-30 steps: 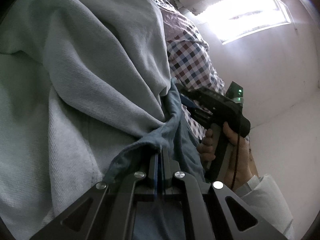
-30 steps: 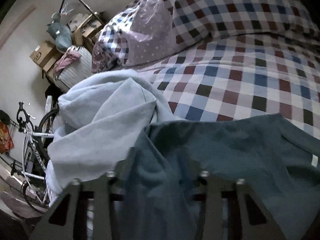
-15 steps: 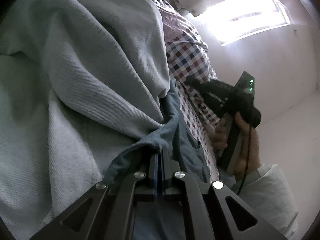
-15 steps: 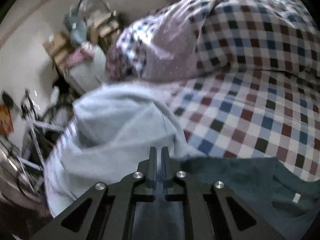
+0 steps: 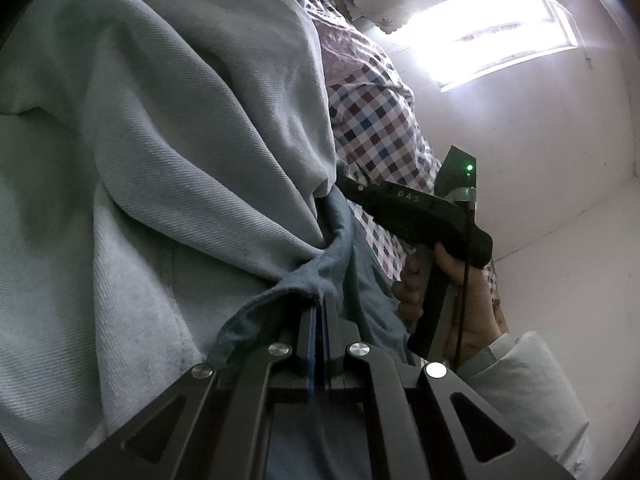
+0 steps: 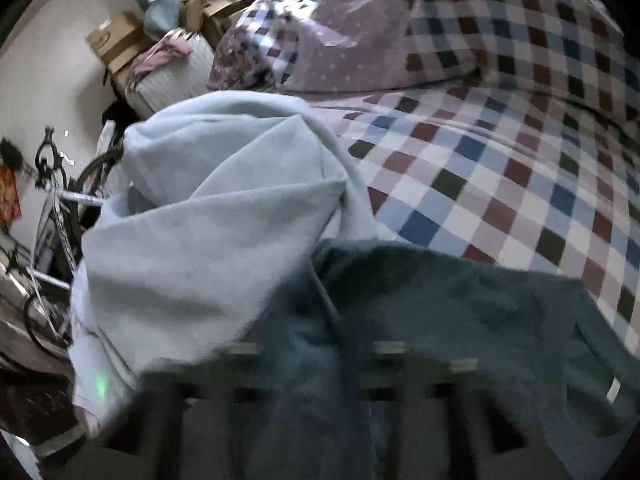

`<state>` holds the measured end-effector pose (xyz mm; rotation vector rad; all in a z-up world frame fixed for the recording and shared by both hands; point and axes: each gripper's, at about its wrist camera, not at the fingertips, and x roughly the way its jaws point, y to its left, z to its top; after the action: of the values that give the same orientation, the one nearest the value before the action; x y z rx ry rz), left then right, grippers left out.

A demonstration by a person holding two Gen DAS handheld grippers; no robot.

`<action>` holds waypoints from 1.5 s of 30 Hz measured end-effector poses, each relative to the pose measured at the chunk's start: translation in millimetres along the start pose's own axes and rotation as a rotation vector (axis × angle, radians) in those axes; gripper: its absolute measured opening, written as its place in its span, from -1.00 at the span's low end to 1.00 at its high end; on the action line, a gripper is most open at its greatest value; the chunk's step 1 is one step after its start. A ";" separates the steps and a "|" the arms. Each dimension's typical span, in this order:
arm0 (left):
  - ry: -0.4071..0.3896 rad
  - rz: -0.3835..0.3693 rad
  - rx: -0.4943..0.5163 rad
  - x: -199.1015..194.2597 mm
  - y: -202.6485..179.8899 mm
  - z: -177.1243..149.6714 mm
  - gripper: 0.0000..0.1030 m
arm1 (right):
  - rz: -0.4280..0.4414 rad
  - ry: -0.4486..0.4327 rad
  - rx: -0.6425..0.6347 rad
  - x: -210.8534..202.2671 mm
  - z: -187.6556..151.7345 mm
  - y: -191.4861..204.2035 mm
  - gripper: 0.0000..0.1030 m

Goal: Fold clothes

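Observation:
A dark blue garment (image 6: pixel 460 312) lies on the bed, partly under a pale grey-blue garment (image 6: pixel 208 220). In the left wrist view my left gripper (image 5: pixel 320 300) is shut on the blue garment's (image 5: pixel 340 248) bunched edge, right beside the grey garment (image 5: pixel 180 160). My right gripper (image 5: pixel 346 184) comes in from the right in a person's hand (image 5: pixel 460 292), its tip at the blue cloth where the two garments meet. In the blurred right wrist view the blue cloth drapes over the right gripper (image 6: pixel 316 344), hiding its fingers as the jaws are closing on it.
The bed has a checked cover (image 6: pixel 500 168) and a purple dotted pillow (image 6: pixel 360 48) at the back. Beside the bed stand a bicycle (image 6: pixel 52 200), cardboard boxes (image 6: pixel 116 40) and a white case (image 6: pixel 176 80). A bright window (image 5: pixel 500 24) is high on the wall.
The right gripper's jaws came together from wide apart. It swung away from the garments, then back to the blue cloth's edge. The left gripper has stayed put, still clamped on the cloth.

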<state>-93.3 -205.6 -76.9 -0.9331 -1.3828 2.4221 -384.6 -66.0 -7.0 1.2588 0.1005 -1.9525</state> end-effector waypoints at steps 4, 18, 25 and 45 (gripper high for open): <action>-0.013 -0.004 0.007 -1.1 -2.2 1.5 -0.98 | -0.021 -0.035 -0.018 -10.2 9.3 3.0 -0.95; -0.049 0.061 0.051 -1.0 -8.7 3.8 -0.98 | -0.222 -0.079 -0.035 11.2 61.5 40.9 -0.97; -0.035 0.063 0.044 1.8 -6.6 9.5 -0.98 | -0.249 -0.109 0.000 -1.8 57.5 33.5 -0.70; -0.151 0.157 0.018 -34.4 6.0 32.4 -0.20 | -0.415 -0.086 0.144 -218.7 -164.2 -59.6 -0.09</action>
<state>-85.4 -247.4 -55.5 -0.9020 -1.3817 2.6665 -261.0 174.6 64.9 1.3224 0.1935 -2.4029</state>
